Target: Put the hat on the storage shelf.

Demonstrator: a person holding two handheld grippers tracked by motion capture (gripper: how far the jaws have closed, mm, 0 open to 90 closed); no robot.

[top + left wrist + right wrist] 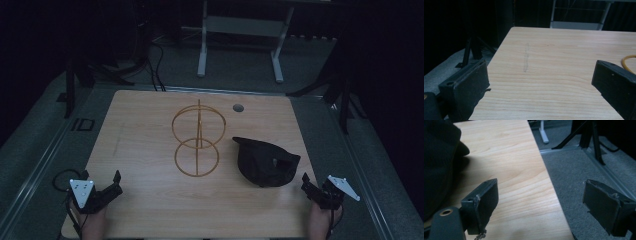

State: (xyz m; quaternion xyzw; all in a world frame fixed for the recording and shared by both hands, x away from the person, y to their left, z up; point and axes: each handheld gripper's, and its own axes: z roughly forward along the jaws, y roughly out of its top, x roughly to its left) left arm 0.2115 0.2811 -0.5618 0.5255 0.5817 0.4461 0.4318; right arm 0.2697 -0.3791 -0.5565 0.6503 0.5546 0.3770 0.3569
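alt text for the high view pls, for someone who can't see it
A wooden table holds an orange wire stand at centre and a black cap to its right. The left gripper and right gripper rest open at the near corners.

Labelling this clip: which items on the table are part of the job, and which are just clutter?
In play:
- black cap, nearest the open right gripper
- gold wire stand, mid-table
- open left gripper, holding nothing

Just there:
- round grommet hole in the table
- white desk frame and black tripod legs on the floor
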